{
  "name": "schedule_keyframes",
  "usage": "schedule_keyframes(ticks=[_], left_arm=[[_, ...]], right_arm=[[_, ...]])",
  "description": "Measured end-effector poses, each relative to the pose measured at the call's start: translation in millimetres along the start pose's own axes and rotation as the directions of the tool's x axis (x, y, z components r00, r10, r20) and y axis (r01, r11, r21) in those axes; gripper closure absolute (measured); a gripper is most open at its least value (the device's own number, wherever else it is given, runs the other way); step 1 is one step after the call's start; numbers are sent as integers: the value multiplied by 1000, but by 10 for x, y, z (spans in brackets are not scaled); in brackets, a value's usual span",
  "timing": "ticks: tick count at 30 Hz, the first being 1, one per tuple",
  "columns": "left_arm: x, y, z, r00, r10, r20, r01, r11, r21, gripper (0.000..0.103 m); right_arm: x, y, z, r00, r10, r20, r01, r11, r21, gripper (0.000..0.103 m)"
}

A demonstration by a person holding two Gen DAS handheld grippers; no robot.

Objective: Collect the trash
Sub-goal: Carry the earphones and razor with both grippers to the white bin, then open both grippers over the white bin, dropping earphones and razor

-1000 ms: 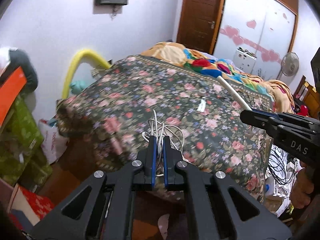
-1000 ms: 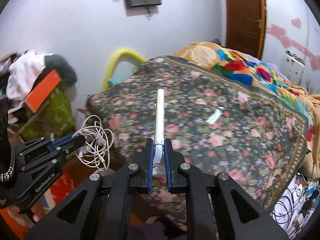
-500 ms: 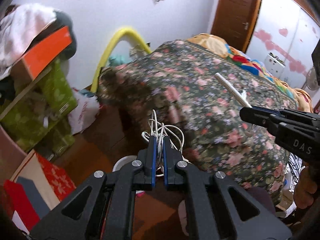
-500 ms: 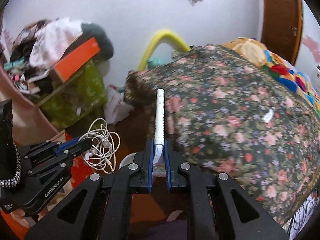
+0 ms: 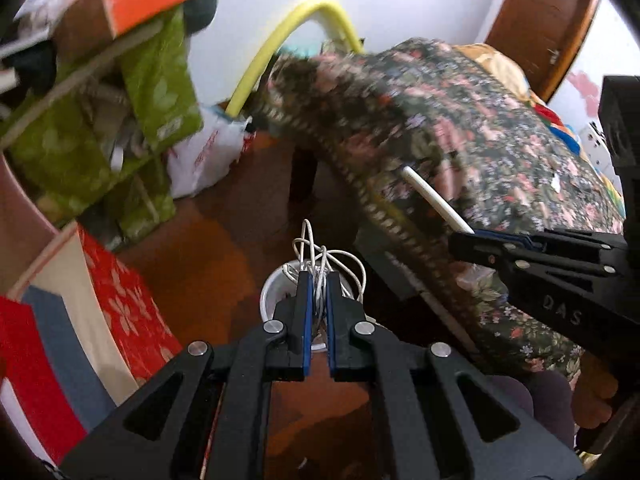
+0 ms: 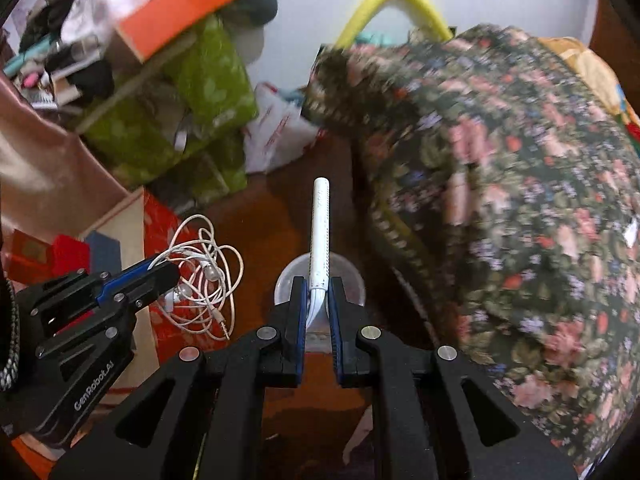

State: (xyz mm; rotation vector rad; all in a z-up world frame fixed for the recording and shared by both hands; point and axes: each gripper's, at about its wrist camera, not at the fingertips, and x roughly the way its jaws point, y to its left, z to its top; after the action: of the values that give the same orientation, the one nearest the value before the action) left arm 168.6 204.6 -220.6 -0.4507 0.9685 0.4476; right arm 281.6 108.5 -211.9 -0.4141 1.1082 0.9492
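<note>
I see my left hand-held gripper [image 5: 316, 280] pinching a tangle of white earphones [image 6: 204, 276], and my right hand-held gripper [image 6: 318, 284] pinching a white stick [image 6: 320, 232] by its near end. Both hang over a white cup [image 6: 344, 272] on the brown floor [image 5: 208, 264]; my fingers cover most of the cup, so I cannot tell what is in it. To the right, the bed with its floral cover [image 6: 520, 208] crowds close to the cup. To the left lie red boxes [image 5: 116, 300]; farther off are green bags [image 6: 200, 92], a white plastic bag [image 5: 204, 156] and a yellow tube [image 5: 288, 36] against the wall. The far clutter and the bed edge are blurred. A small white scrap [image 5: 555, 181] lies on the cover, too small to identify.
</note>
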Motion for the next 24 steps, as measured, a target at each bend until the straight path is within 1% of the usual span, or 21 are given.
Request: schedule_keyframes(ticks=[6,8,10,12,16,17,18,20,24], left_arm=[[324,182,-1,998,8,-58,-10,999,-45,99],[416,199,27,997,6,-76,-9,999,-49,99],[486,204,42,996,0,-87,-5,999,-52,99],[578,190,64,995,-6,-101,0,999,-52,99],[714,114,122,994,4,-111,-7,1000,-29,99],[736,83,140,994,14,-109,-16,1000,-16,96],[761,52,161,993,29,-114,-29,1000,-1,88],[785,2,188,992,40,-123,-38,999,18,81],[731,-77,208,992,27,-121,-24,999,31,81]], right_arm=[[460,56,167,996,47,-81,-46,999,20,92],[567,60,222,994,32,-104,-31,999,12,86],[625,48,274,994,26,-109,-25,1000,5,73],[624,17,308,995,11,-97,-11,1000,0,70],[583,-90,318,996,-6,-90,5,1000,-2,70],[553,-119,306,996,-12,-85,11,1000,-5,70],[522,-145,299,997,-20,-81,20,1000,-8,70],[471,-180,284,997,-36,-72,35,999,-16,70],[304,-208,238,996,-90,-26,89,995,-44,70]])
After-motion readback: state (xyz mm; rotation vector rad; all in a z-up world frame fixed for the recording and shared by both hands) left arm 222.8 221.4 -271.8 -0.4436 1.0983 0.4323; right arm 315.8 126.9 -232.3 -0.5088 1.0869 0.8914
